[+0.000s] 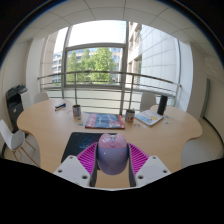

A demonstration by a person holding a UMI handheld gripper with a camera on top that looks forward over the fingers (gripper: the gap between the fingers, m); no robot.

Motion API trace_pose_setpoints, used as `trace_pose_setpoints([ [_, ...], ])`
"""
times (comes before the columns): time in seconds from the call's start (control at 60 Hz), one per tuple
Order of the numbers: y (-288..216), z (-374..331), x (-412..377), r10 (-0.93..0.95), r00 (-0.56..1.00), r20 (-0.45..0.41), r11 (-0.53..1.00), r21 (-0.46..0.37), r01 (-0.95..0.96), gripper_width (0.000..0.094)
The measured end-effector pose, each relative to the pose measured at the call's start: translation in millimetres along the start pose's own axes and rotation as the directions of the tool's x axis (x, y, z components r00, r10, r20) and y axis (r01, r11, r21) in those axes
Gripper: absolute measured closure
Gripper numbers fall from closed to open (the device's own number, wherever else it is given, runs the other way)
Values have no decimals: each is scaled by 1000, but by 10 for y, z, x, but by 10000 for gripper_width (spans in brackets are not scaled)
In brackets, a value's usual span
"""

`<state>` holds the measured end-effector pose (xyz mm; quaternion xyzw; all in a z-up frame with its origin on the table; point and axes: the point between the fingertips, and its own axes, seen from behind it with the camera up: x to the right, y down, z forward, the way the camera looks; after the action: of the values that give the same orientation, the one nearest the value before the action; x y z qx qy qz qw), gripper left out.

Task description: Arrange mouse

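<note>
A purple-grey mouse (112,154) sits between my gripper's (112,160) two fingers, its rounded back toward the camera. Both magenta pads (89,157) press against its sides, so the gripper is shut on it. The mouse appears held above the near edge of a light wooden table (50,125). A dark mouse mat (80,145) lies on the table just beyond and left of the fingers, partly hidden by the mouse.
On the table beyond lie a colourful book (104,121), a can (76,111), a cup (129,115), a notebook (148,117) and a dark speaker (162,104). A white chair (14,138) stands at the left. A railing and large windows are behind.
</note>
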<state>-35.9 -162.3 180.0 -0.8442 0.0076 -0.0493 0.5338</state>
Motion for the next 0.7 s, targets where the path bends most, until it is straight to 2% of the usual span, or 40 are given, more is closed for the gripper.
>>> trace_pose_setpoints([
  [0.117, -674, 423, -143, 19, 999, 27, 997, 76, -21, 496],
  [0.217, -751, 984, -368, 12, 999, 44, 998, 64, -15, 495],
  [0.283, -521, 1459, -538, 24, 998, 63, 1000, -15, -23, 497],
  [0.3, -278, 1562, -611, 31, 998, 62, 999, -24, -29, 496],
  [0.317, -244, 1661, -645, 37, 997, 65, 998, -48, -34, 495],
  [0.433, 282, 2153, -772, 38, 998, 52, 981, -193, -28, 494],
  [0.45, 484, 2304, -797, 40, 998, 52, 979, -203, -29, 493],
  [0.5, 610, 2363, -805, 41, 998, 40, 970, -242, -30, 487],
  [0.6, 869, 2453, -854, 64, 997, 44, 952, -303, -48, 414],
  [0.7, 908, 2434, -851, 59, 997, 43, 951, -305, -43, 353],
])
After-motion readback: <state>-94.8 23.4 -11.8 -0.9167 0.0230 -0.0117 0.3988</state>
